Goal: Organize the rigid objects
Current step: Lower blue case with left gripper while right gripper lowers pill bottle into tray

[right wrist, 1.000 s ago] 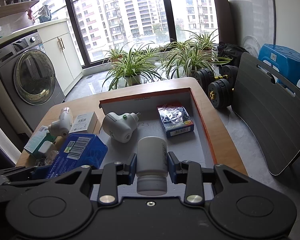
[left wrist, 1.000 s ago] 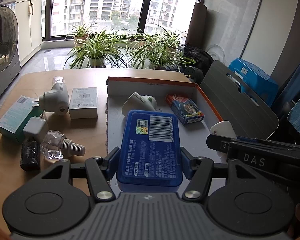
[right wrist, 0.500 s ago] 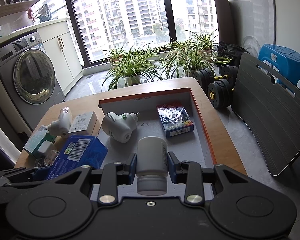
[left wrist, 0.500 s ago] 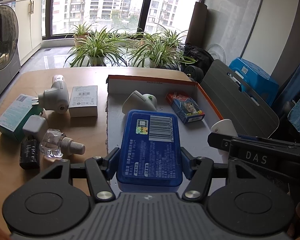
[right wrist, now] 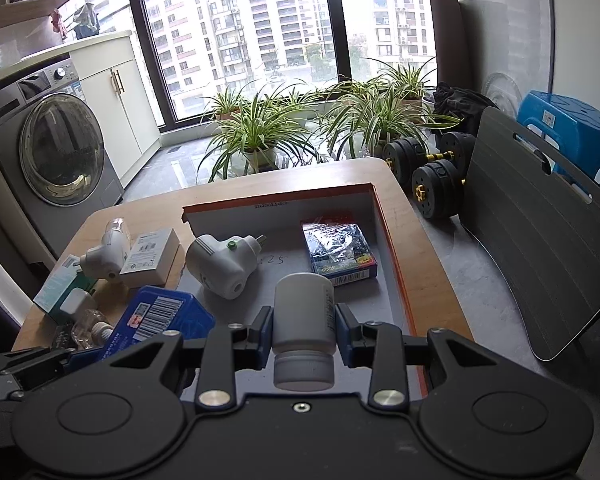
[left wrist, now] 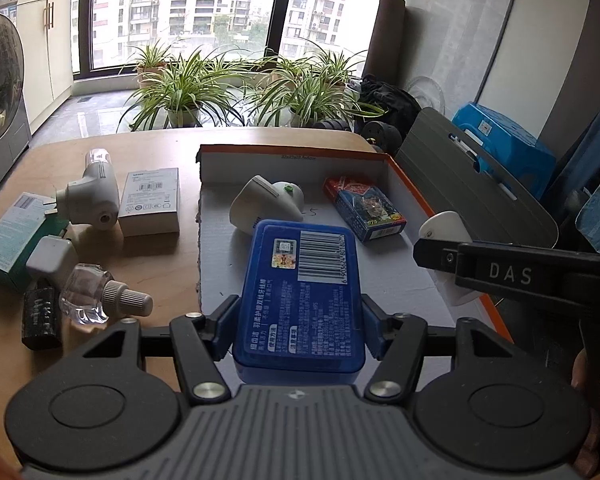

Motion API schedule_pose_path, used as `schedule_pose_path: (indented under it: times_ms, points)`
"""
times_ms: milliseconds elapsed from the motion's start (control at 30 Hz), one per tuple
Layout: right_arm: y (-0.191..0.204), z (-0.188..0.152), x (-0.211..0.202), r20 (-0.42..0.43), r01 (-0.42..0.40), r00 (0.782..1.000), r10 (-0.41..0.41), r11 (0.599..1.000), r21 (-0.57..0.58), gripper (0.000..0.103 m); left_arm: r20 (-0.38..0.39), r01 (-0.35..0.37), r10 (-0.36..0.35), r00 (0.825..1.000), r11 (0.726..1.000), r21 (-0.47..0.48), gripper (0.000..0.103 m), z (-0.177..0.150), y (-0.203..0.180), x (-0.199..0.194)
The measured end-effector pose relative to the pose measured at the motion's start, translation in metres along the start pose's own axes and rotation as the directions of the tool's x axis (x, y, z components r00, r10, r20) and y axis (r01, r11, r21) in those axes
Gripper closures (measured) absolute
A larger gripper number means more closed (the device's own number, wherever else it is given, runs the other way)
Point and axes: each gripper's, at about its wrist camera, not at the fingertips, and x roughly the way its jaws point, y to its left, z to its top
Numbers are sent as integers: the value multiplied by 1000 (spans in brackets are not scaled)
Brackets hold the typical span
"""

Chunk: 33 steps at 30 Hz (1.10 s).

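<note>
Potted spider plants (left wrist: 188, 92) line the window beyond the wooden bench (left wrist: 160, 264). Over the open cardboard box (left wrist: 292, 164), the left gripper (left wrist: 298, 320) clamps a blue tin (left wrist: 300, 292); the right gripper (right wrist: 304, 330) pinches a white pill bottle (right wrist: 304, 320).

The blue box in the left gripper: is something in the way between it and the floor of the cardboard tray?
Nothing visible blocks it. The blue box, held in the left gripper, hangs over a bare part of the cardboard tray. The white plug and the card pack lie farther back in the tray.
</note>
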Motion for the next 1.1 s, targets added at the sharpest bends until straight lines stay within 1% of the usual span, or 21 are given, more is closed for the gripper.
schedule_pose_path:
  times_ms: [600,900,967,1000,1033,1067,1100]
  points:
    - [-14,16,30,-25,23,999,-23,1000,14,62,-38,7,-6,999,1000,25,40,17,-7,36]
    - [-19,22,38,-25,30,999,-29,999,26,62,-41,13,-12,999,999,34,40,24,-13,47]
    - [-20,23,37,-14,36,999,-35,999,34,61,-44,19,-17,999,999,39,40,25,-15,49]
    - [-21,23,36,-6,39,999,-39,998,41,55,-45,24,-22,999,999,41,40,25,-16,49]
    - [-21,23,35,-3,40,999,-40,998,44,51,-45,27,-25,999,999,44,36,24,-17,49]
    - [-21,23,34,-3,41,999,-41,998,46,50,-44,27,-25,999,999,45,30,24,-17,49]
    - [-21,23,33,-2,42,999,-42,998,46,50,-40,32,-30,999,998,45,29,24,-17,47]
